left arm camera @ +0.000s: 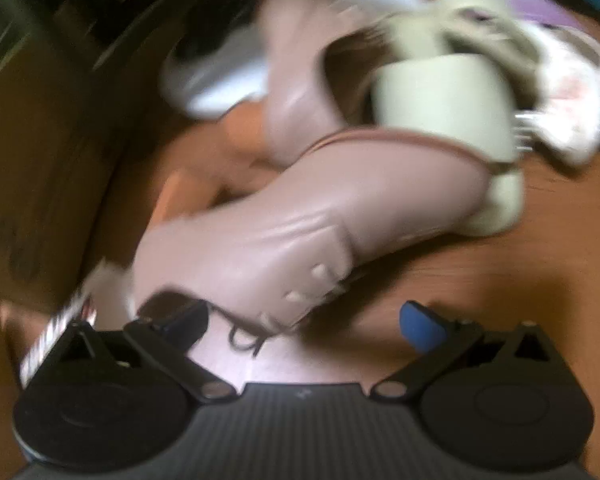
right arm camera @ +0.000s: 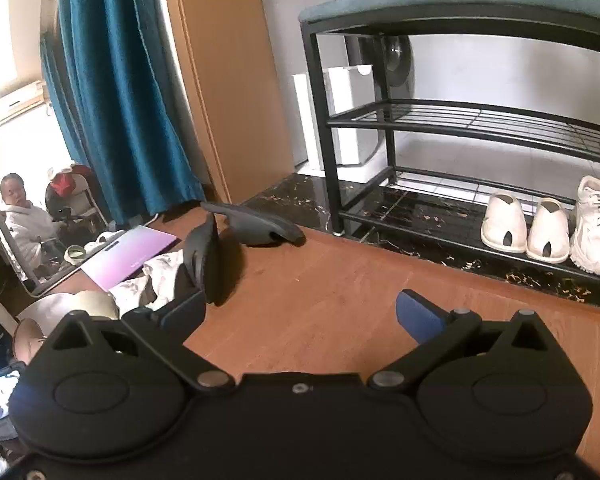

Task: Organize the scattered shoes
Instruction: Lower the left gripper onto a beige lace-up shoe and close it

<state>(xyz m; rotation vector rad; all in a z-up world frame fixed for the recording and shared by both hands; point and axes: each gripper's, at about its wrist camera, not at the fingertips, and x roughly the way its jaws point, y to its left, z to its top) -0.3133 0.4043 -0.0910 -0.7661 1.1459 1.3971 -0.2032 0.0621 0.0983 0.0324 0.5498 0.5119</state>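
Matte black tongs, blue-tipped, both hands.
Left tongs (left arm camera: 304,322) and right tongs (right arm camera: 300,312): round black hubs, silver pivot pins on angled link arms, blue fingertip pads (right arm camera: 418,316), ribbed dark body plate between the hubs.

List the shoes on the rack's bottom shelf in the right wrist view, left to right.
First white slip-on → second white slip-on → white lace-up sneaker, partly cut off at the frame edge.

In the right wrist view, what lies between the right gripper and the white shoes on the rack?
Only bare wooden floor and a dark marble strip lie between the open right gripper and the white shoes on the rack's bottom shelf.
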